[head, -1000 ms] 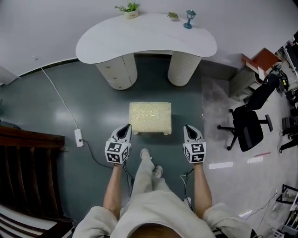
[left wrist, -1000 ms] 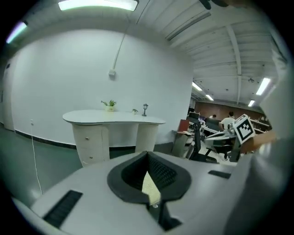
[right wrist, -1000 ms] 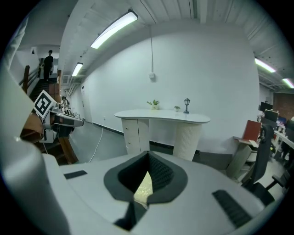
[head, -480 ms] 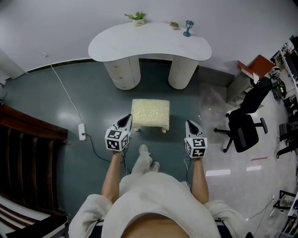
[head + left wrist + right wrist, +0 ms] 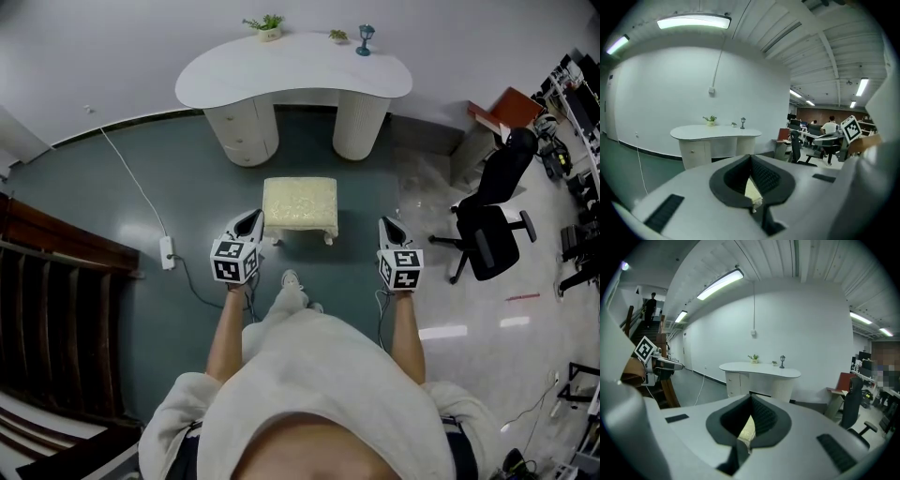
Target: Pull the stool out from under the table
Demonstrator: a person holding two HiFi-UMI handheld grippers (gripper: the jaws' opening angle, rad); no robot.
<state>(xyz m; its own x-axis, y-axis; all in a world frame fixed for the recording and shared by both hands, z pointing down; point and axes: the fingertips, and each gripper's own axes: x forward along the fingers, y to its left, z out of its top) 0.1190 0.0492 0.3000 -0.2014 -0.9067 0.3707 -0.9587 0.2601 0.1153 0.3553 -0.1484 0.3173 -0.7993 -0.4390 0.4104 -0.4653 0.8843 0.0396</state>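
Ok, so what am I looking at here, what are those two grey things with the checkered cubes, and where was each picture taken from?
A person stands holding a grasping tool in each hand: the left tool and the right tool. The head view looks down from their head; the other two cameras ride on the tools, looking along the jaws. Both tools are shut and empty. On the teal floor stands a cream padded square stool, clear of the white kidney-shaped table.

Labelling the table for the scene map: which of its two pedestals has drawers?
The left pedestal in the head view: smooth front with small drawer knobs. The right pedestal is ribbed, with no drawers showing.
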